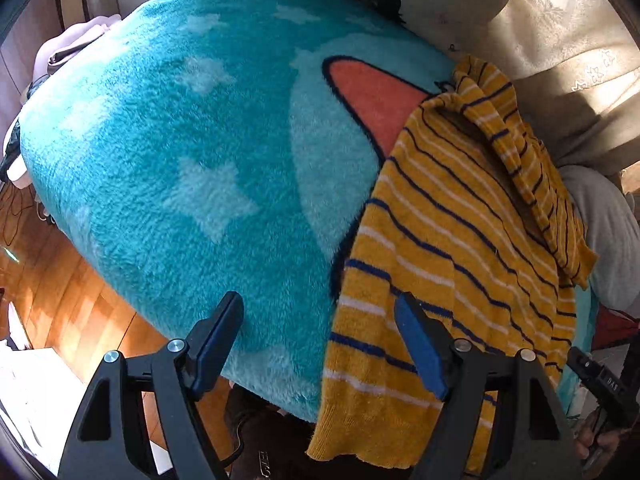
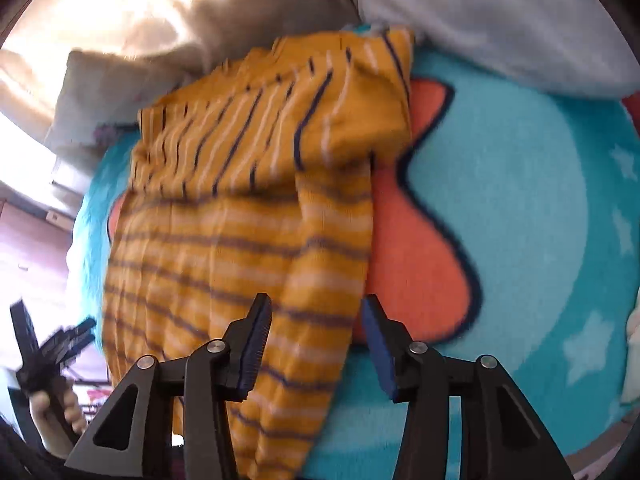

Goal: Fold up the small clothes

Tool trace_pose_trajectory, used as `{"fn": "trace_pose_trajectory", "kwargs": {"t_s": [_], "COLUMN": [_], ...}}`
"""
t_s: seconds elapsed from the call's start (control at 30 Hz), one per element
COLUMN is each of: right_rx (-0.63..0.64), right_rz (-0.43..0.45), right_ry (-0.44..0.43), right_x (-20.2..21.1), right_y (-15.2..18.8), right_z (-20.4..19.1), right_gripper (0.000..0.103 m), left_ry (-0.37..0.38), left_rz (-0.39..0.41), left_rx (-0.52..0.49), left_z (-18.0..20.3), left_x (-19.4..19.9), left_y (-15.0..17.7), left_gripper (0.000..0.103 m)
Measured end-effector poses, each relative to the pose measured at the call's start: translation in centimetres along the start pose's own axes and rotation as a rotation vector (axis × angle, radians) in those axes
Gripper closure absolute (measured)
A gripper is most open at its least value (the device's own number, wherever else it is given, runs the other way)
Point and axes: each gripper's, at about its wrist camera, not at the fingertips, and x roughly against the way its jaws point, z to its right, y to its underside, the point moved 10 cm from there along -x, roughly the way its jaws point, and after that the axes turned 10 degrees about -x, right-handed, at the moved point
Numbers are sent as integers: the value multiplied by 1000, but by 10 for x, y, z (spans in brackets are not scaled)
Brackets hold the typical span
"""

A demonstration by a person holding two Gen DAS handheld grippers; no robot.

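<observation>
We find the striped sweater [image 1: 452,248] lying on the turquoise fleece blanket [image 1: 192,168] that covers the bed, its hem end hanging over the bed's near edge toward both grippers. Its long axis runs away from us, from the hem close in to the neck and a folded-over sleeve at the far end, near the beige pillow [image 1: 560,60].

Left gripper [image 1: 320,340]: jaws wide apart, holding nothing. We note the sweater lies ahead and to its right; its right finger overlaps the garment's left edge in the view, while its left finger stands over bare blanket. Whether that finger touches the knit we cannot tell.

Right gripper [image 2: 316,344]: jaws also well apart, nothing clamped. A long hanging strip of the sweater [image 2: 240,220], likely a sleeve or folded side panel, runs down directly between its two fingers, with the body of the garment ahead and to its left. The right wrist view is blurred, so contact is unconfirmed.

In our judgement the right gripper is the better placed: the cloth already sits inside its span, and closing would take the near right edge. The left gripper needs to shift rightward before its jaws straddle the left hem corner.
</observation>
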Motion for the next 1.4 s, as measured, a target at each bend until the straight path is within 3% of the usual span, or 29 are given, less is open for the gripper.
{"fn": "trace_pose_trajectory", "kwargs": {"t_s": [0.1, 0.23, 0.4, 0.43, 0.47, 0.5, 0.57, 0.73, 0.8, 0.87, 0.9, 0.93, 0.97, 1.0, 1.07, 1.4], "right_rx": [11, -21, 30, 40, 52, 65, 72, 110, 129, 150, 167, 187, 212, 228, 232, 3], "right_rz": [-56, -135, -185, -193, -200, -202, -198, -184, -181, -178, -165, -146, -117, -97, -79, -129], "right_ry": [-5, -98, -173, -181, -186, -184, -185, -164, -155, -153, -143, -124, -86, -58, -59, -246], "right_x": [-9, -19, -25, -27, -28, -30, -32, -34, -33, -33, -33, -34, -36, -37, -38, 4], "right_y": [31, 61, 74, 77, 79, 80, 81, 85, 89, 92, 92, 92, 90, 90, 88, 82], "right_z": [6, 2, -23, -28, -33, -39, -44, -52, -53, -54, -54, -56, -57, -57, -60, -27], "right_gripper": [50, 48, 45, 45, 45, 45, 45, 46, 46, 46, 52, 59, 80, 91, 93, 95], "left_ry": [-4, -18, -21, -11, -18, -26, -21, 22, 47, 47, 33, 28, 45, 57, 68, 174], "left_rz": [1, -2, -38, -49, -56, -65, -77, -80, -75, -73, -76, -79, -91, -93, -74, -43], "left_rx": [-4, -26, -95, -106, -121, -138, -147, -106, -126, -132, -145, -158, -155, -139, -132, -51], "left_z": [3, 11, 34, 40, 43, 45, 46, 41, 49, 56, 59, 62, 65, 67, 65, 65], "left_x": [-3, -4, -6, -6, -6, -5, -6, -8, -10, -12, -13, -13, -14, -13, -9, 36], "left_y": [5, 11, 27, 31, 33, 34, 35, 33, 32, 33, 33, 33, 34, 34, 33, 56], "left_gripper": [26, 26, 28, 32, 45, 64, 80, 78, 59, 54, 56, 67, 94, 95, 95, 95]}}
